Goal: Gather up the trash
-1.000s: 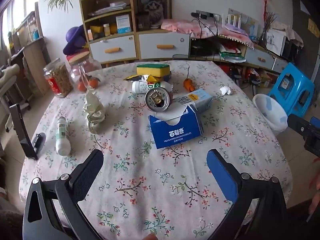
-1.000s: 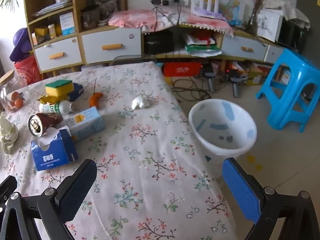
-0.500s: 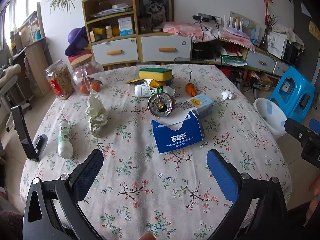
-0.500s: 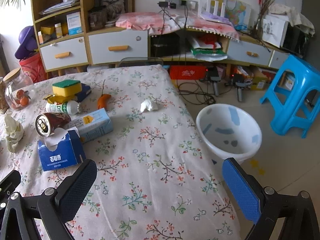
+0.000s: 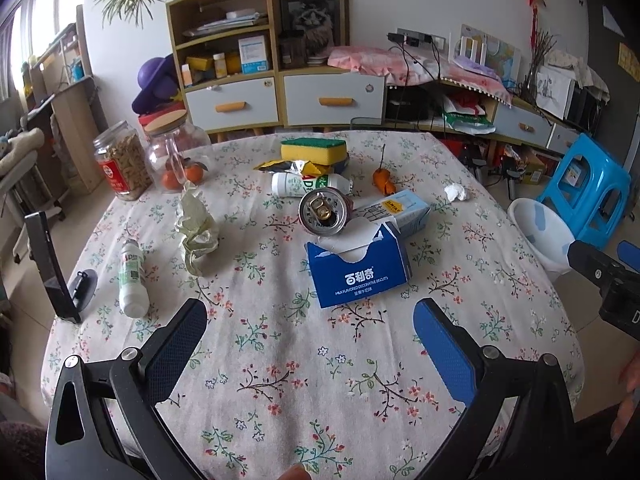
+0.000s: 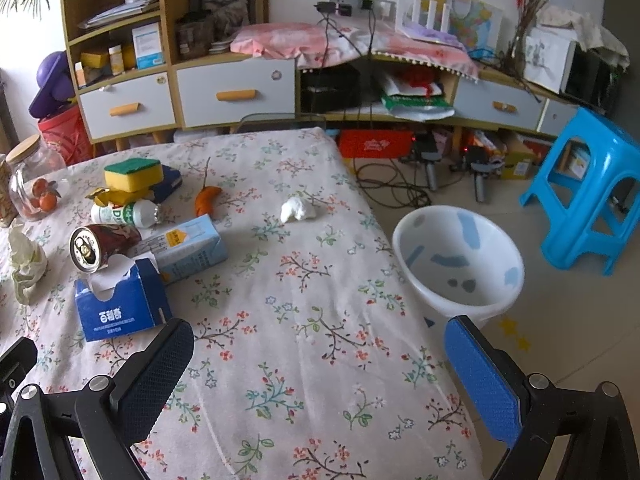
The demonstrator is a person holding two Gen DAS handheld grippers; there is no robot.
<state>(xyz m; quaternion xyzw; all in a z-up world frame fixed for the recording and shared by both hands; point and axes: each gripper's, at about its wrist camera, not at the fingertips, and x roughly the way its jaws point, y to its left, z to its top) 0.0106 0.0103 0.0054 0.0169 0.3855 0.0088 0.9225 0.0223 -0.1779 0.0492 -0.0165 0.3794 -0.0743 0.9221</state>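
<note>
Both claws released over the littered worktop (image 5: 280, 360), nothing collected yet.

Lower frame: left claw (image 5: 310, 332) and right claw (image 6: 318, 364) gape empty. Mid-frame lie the blue biscuit box (image 5: 358, 266), soda can (image 5: 322, 212) and milk carton (image 5: 394, 210); the tissue wad (image 6: 296, 209) sits farther back, the white bin (image 6: 460, 264) on the floor at right. The can, resting on the box, could roll if nudged. Both views have drawn back slightly since a second ago.

1. Soft daylight enters from the windows (image 5: 24, 40) on my left; the room is evenly bright.
2. Shadows under the blue box (image 5: 360, 268) and can (image 5: 322, 212) are faint.
3. Strong fisheye bending at the edges, corners dark.
4. Both views mostly sharp; no strong glare.
</note>
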